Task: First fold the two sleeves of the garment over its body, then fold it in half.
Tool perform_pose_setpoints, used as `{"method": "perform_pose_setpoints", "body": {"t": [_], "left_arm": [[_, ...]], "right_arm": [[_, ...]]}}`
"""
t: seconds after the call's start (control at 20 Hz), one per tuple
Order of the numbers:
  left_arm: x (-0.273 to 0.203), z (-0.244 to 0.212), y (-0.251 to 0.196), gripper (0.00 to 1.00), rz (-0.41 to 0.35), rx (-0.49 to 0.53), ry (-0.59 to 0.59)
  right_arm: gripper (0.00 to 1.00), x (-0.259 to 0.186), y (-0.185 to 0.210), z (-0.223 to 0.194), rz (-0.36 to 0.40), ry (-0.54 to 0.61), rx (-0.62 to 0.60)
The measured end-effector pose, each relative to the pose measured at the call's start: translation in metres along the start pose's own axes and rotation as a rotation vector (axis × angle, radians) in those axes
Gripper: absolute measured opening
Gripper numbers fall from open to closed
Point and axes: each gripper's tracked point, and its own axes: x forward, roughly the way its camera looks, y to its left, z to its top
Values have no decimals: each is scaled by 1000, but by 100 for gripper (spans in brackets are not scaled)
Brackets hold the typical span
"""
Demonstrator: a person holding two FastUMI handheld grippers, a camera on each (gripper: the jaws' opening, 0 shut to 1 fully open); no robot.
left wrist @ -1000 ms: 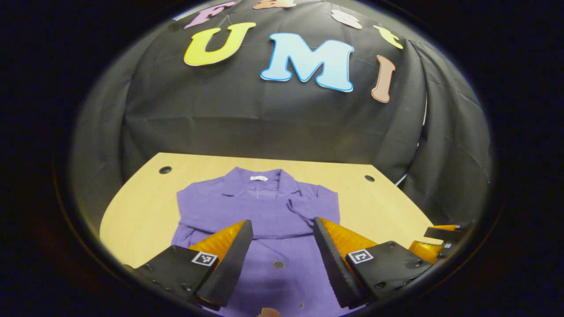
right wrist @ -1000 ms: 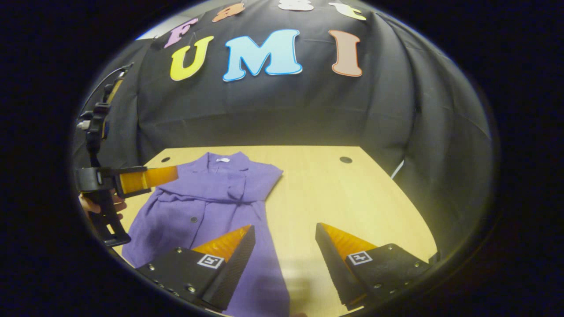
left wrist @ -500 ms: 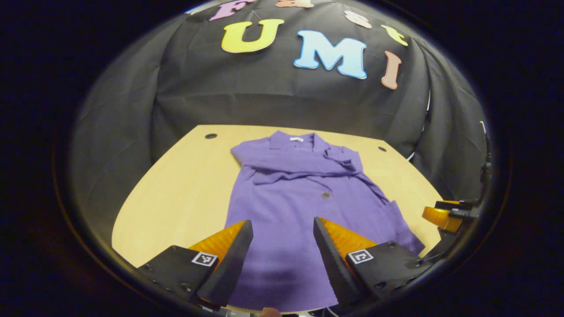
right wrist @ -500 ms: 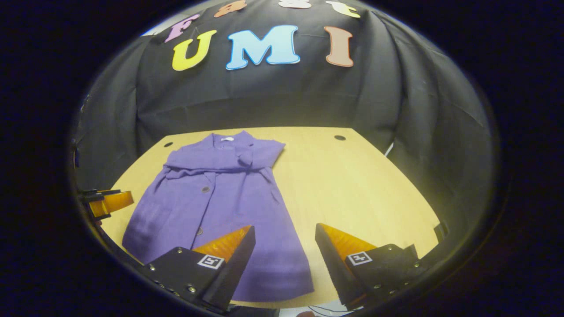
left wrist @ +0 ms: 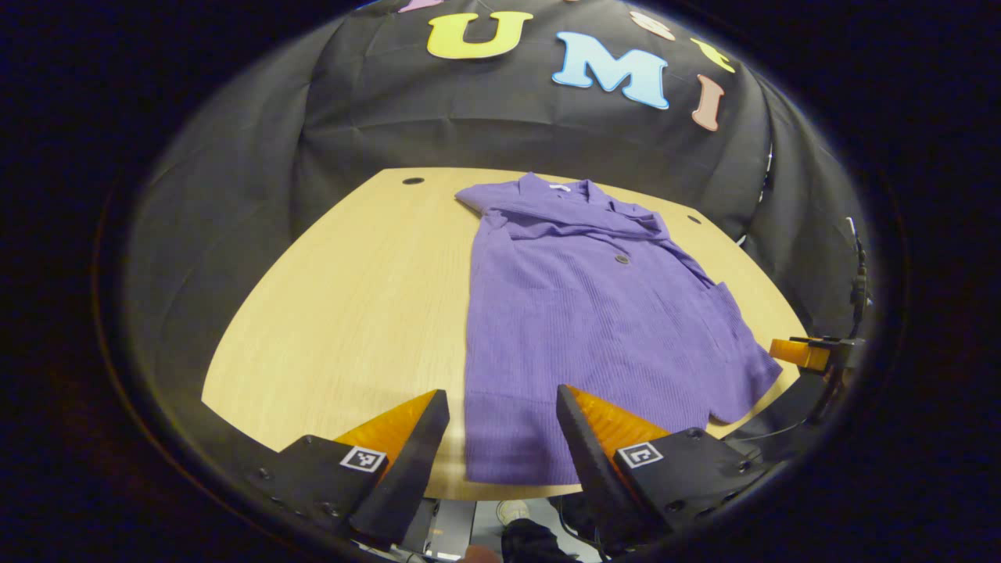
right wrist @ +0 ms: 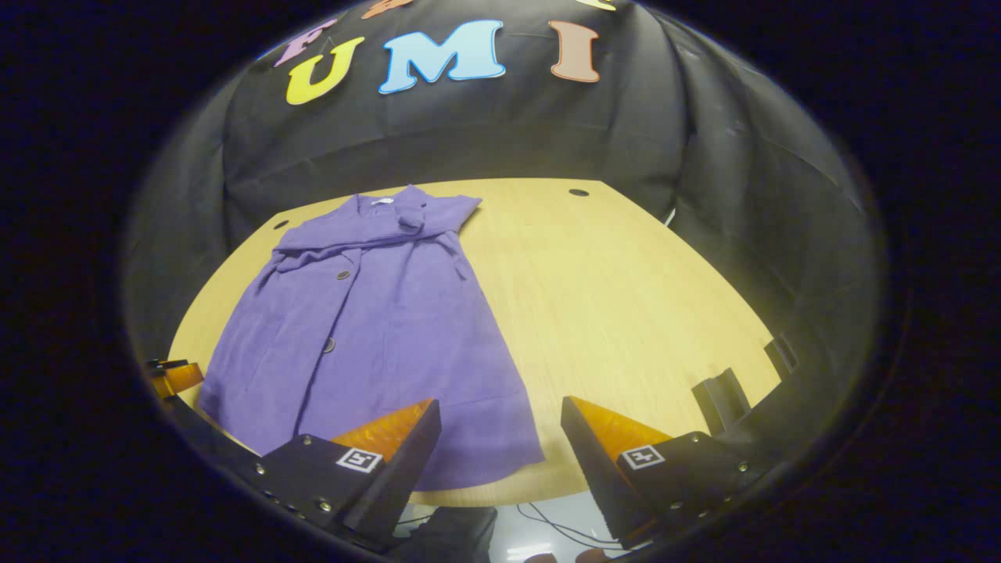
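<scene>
Black cloth walls the booth behind a pale wooden table (left wrist: 328, 297) with small dark holes near its far corners

- Purple garment (left wrist: 594, 313) lies flat on the table, collar at the far end, hem at the near edge. Seen again in the right gripper view (right wrist: 367, 328), buttons down the front
- Both sleeves (left wrist: 571, 219) lie crossed over the chest just below the collar, as the task's sleeve fold would leave them. Body is full length, not doubled
- Left gripper (left wrist: 500, 438) hovers at the near edge over the hem's left part, fingers spread, nothing between them
- Right gripper (right wrist: 500, 446) hovers over the hem's right corner, fingers likewise spread and empty. Its fingertip shows far right in the left gripper view (left wrist: 798, 352)

Judgement: the halving fold looks to be what remains. To do it well:
- take the hem at its two near corners, one gripper each, catching every layer of cloth
- lift both together and level, so the hem stays straight
- carry it toward the collar and lay it down over the crossed sleeves without dragging them loose
- hem flares wider than the shoulders, so watch for skew and for corners overhanging the sides
</scene>
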Motion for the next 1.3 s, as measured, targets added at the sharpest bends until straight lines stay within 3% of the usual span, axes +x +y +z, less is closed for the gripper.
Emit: {"method": "perform_pose_setpoints", "body": {"t": [0.35, 0.75, 0.85, 1.0, 1.2, 1.25, 1.3], "left_arm": [[2, -36, 0, 92, -15, 0, 57], [8, -49, -18, 92, -11, 58, 66], [12, -50, -25, 97, -2, 85, 75], [17, -50, -28, 92, 21, 128, 83], [22, -49, -37, 65, 7, 162, 96], [23, -50, -42, 64, -12, 170, 98], [24, -48, -42, 54, 2, 169, 100]], "right_arm": [[95, 14, -8, -17, -1, 47, 23], [95, 22, 15, -39, 51, 120, 48], [96, 23, 18, -45, 40, 133, 23], [100, 22, 21, -48, 43, 135, -4], [97, 23, 21, -48, 45, 154, -7], [97, 23, 22, -48, 48, 155, -9], [97, 23, 22, -47, 52, 155, -12]]}}
